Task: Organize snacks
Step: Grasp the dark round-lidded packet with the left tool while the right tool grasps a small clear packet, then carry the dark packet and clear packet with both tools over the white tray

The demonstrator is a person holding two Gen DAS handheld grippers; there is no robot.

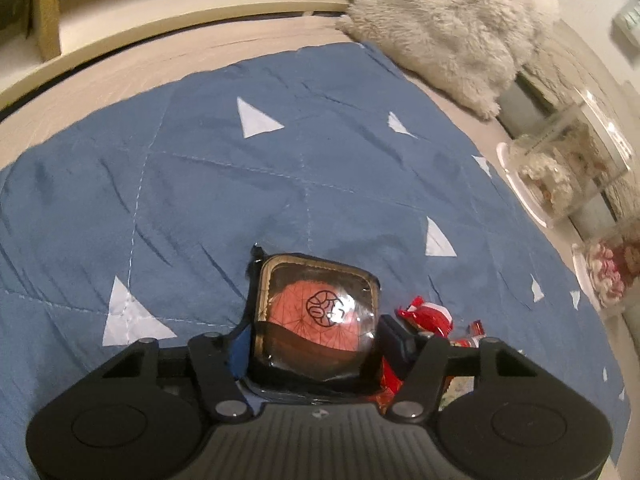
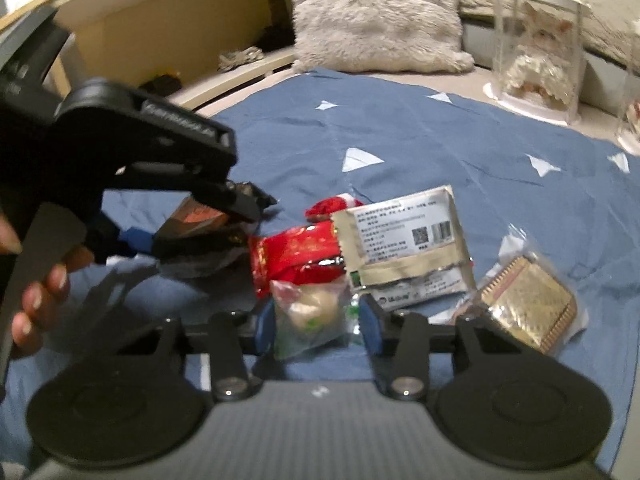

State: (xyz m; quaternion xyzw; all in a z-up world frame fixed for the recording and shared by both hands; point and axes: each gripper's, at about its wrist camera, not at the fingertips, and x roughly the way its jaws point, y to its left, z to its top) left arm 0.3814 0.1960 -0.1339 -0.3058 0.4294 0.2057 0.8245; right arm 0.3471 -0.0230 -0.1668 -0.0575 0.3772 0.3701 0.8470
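Blue quilted bedding (image 2: 440, 148) with white triangles covers the bed, a fluffy grey pillow (image 2: 372, 16) lies at its far edge, and clear containers (image 2: 536, 48) of sweets stand at the right.

Going left to right in the right wrist view, a person's hand (image 2: 36, 292) holds the left tool (image 2: 240, 216), which pinches a dark-wrapped square snack (image 2: 196, 220); in its own camera this pack, a domed clear window over an orange disc (image 1: 316, 316), fills the gap between the pads, which press both sides. It looks like a light, fairly rigid tray under slippery film, so I judge the flat side walls the sound place to hold, since the dome could dent.

Next lie red foil sweets (image 2: 296, 252), crinkly and slick. In front of them the right tool (image 2: 316, 328) has a small clear bag with a pale round sweet (image 2: 312, 308) between its blue pads; the film bunches against the pads, so it seems lightly gripped. That bag is soft and weighs next to nothing; gripping the firm sweet inside should hold better than the loose film.

Further right rests a silver sachet (image 2: 404, 248), flat and floppy, best taken by an edge, then a gold-wrapped square (image 2: 528, 304) in a clear sleeve, stiff and easy to grasp across its sides.
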